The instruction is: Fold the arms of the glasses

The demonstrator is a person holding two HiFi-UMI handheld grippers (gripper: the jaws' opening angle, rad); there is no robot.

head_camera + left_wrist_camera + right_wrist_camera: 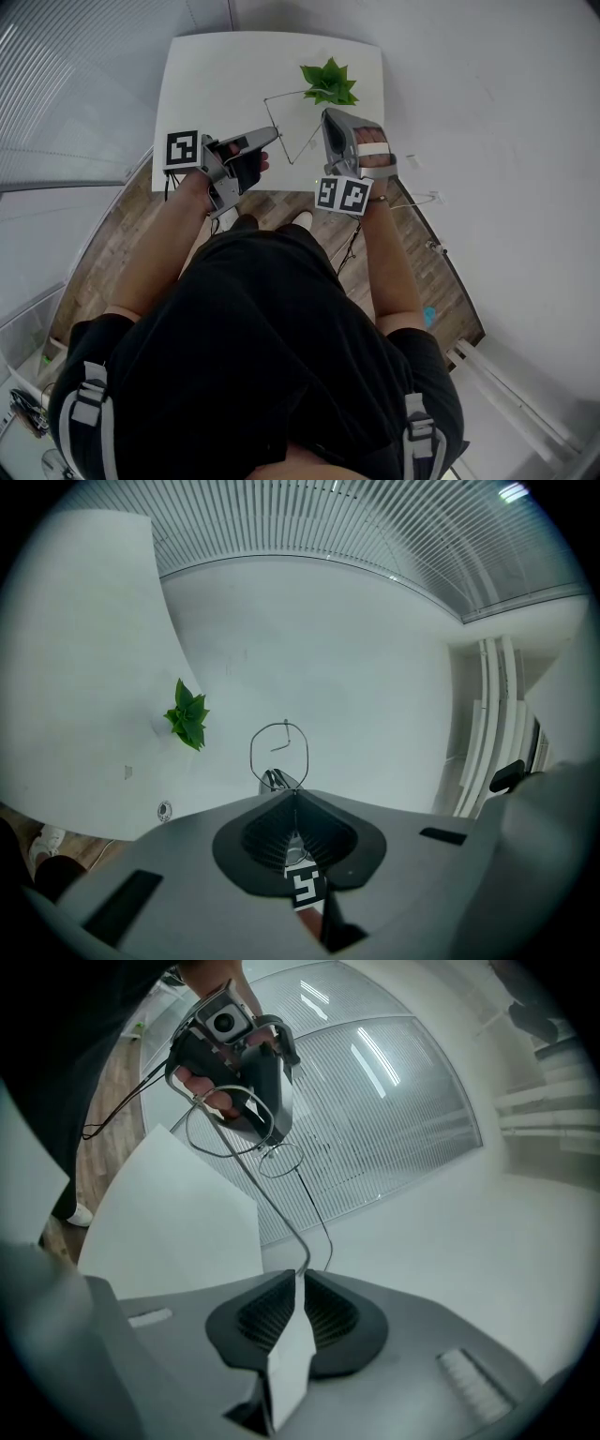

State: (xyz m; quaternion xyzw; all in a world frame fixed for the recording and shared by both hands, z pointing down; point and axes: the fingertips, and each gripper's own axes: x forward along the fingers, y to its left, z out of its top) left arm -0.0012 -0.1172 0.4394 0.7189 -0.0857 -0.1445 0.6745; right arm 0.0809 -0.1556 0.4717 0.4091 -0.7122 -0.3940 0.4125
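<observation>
Thin wire-framed glasses (pixel 286 95) hang in the air above the white table (pixel 211 80), stretched between my two grippers. My left gripper (pixel 275 133) is shut on the frame. In the left gripper view one round lens rim (pixel 281 723) sticks out past the closed left gripper (pixel 292 791). My right gripper (pixel 328 114) is at the other end. In the right gripper view the curved tip of one glasses arm (pixel 272 1208) runs down into the narrow gap of my right gripper (pixel 300 1277). Its jaws stand slightly apart and do not press the wire.
A small green plant (pixel 330 82) (pixel 187 714) sits at the table's far right edge, just beyond the right gripper. Wooden floor (pixel 281 208) lies below the table's near edge, with a dark cable and the person's shoes there. White walls surround the table.
</observation>
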